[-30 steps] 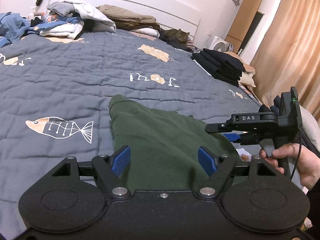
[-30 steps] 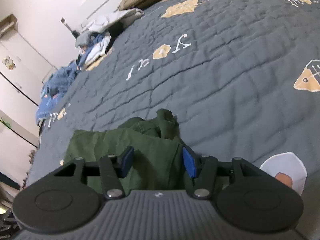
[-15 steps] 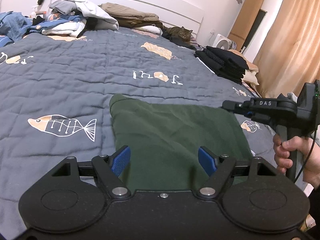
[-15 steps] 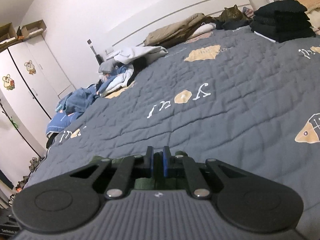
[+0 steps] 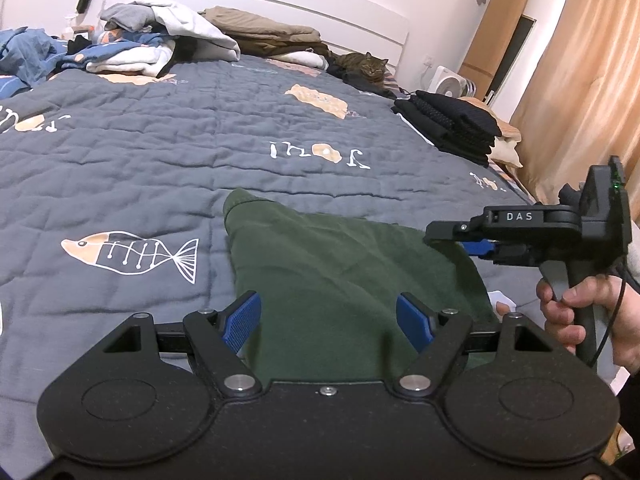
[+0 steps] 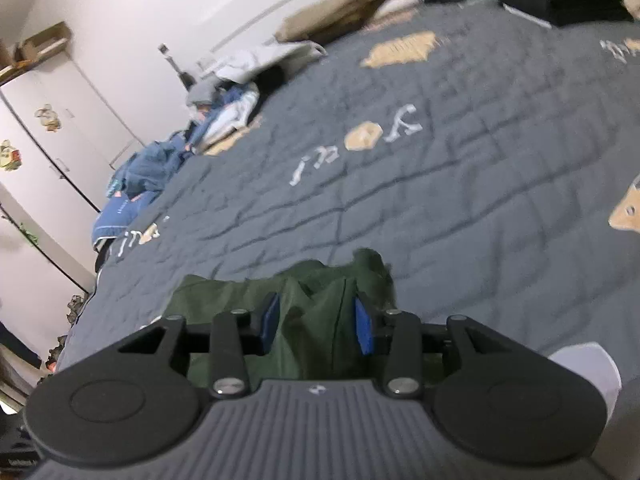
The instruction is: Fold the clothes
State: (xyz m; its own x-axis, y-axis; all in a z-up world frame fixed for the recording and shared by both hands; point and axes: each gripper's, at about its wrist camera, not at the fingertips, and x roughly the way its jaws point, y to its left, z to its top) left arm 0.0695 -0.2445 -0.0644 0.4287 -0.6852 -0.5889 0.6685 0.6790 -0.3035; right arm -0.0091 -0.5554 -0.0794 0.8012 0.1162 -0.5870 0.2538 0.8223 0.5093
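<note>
Two grippers hover over one dark green garment (image 5: 344, 276) that lies flat on the bed (image 5: 168, 168), at the near edge of the quilt; in the left wrist view the cloth runs from a narrow rounded end at about 11 o'clock to a wider edge at about 3 o'clock, so its long axis lies roughly crosswise to the left gripper (image 5: 328, 320). That gripper's fingers (image 5: 240, 320) stand wide apart and grip nothing; the cloth passes under the gap between them without touching either pad, as far as the view shows. In the same view the right gripper (image 5: 460, 240) sits at 3 o'clock, over the garment's right-hand corner, held by a hand (image 5: 576, 308) on its handle; its fingers are opening, and in its own view a bunched, creased fold of the green cloth (image 6: 316, 320) lies between the blue pads (image 6: 364, 328), seemingly not pinched; the blur there leaves it uncertain. From the right gripper (image 6: 316, 320) the garment stretches away toward 10 o'clock, with a small ruffled peak at 12 o'clock just past the fingertips. My reading is that the right hand is nearer the bunched corner, the left nearer the middle of the near hem; the next fold likely turns on which end gets carried across the long axis.
</note>
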